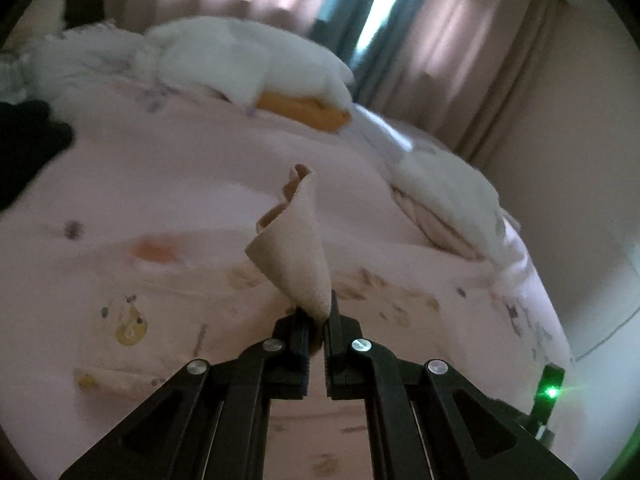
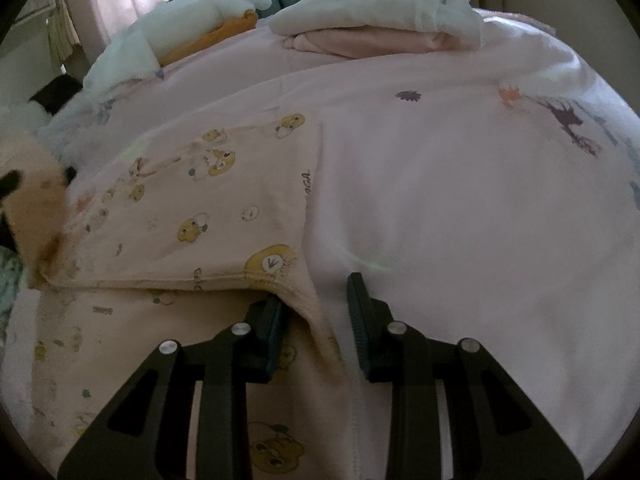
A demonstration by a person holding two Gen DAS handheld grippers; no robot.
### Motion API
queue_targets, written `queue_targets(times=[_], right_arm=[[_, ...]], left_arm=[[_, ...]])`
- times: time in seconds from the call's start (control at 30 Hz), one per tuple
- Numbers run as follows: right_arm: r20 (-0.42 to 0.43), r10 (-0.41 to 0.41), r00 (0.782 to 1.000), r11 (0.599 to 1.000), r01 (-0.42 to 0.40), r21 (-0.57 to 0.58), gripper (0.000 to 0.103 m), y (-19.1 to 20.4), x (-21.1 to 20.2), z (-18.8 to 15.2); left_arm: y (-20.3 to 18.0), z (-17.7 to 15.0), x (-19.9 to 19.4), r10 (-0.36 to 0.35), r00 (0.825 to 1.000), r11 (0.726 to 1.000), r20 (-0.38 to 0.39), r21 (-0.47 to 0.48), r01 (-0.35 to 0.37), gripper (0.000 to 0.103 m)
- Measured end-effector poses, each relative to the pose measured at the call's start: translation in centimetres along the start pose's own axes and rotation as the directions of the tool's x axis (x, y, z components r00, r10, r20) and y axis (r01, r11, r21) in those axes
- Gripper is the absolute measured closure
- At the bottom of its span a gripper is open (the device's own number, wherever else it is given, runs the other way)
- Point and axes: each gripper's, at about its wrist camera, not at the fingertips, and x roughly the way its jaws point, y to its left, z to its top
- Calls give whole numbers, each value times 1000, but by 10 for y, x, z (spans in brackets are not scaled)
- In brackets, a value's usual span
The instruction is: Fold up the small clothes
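Over on the left, the left gripper [image 1: 318,312] is clamped tight on a corner of the small beige cotton garment printed with yellow cartoon bears [image 2: 192,208], and a cone of that cloth [image 1: 294,240] stands up from the black fingers [image 1: 298,326], lifted clear of the pink bedsheet with little animal prints [image 1: 160,184]. That view is blurred, so the sheet's patterns smear. Behind the raised cloth, a white pillow over an orange cushion [image 1: 304,110] sits at the far side of the bed, with pale pink curtains [image 1: 460,52] beyond. Moving right, the right wrist view shows the garment lying on the bed, one flap folded over itself, its stitched hem running across just ahead of the gripper. At the left edge of this view a blurred beige bunch of the same cloth [image 2: 34,216] is raised. The right gripper [image 2: 316,300] stands narrowly parted, and a fold of the garment's edge passes between its fingers; the left finger [image 2: 268,332] lies against the cloth, the right one [image 2: 362,320] looks clear of it. Far right and back, a folded stack of white and pink clothes [image 2: 380,20] rests on the bed.
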Motion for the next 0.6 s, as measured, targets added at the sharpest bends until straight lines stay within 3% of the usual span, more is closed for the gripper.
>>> queue_targets(times=[0.1, 0.17, 0.23, 0.27, 0.33, 0.43, 0.6], right_arm=[[16, 59, 998, 997, -60, 48, 73, -9, -2, -3], [38, 138, 990, 981, -142, 129, 81, -26, -4, -6], [65, 234, 970, 941, -242, 234, 87, -47, -2, -10], [79, 274, 959, 915, -285, 285, 92, -58, 0, -13], [85, 292, 953, 905, -304, 299, 93, -60, 2, -15], [86, 291, 953, 908, -303, 290, 92, -55, 1, -15], [122, 358, 926, 864, -378, 332, 93, -63, 2, -19]], left_arm=[[-29, -2, 35, 17, 999, 1000, -32, 20, -16, 100], [-51, -6, 51, 35, 999, 998, -33, 58, -33, 100], [-66, -11, 60, 16, 999, 998, -40, 64, -13, 100], [-71, -13, 69, -28, 997, 999, -67, 34, 30, 100], [-80, -15, 81, -64, 993, 998, -100, -2, 64, 100], [-102, -26, 97, -46, 992, 998, -119, 38, 51, 100], [-127, -41, 107, -166, 968, 985, -187, 25, 173, 100]])
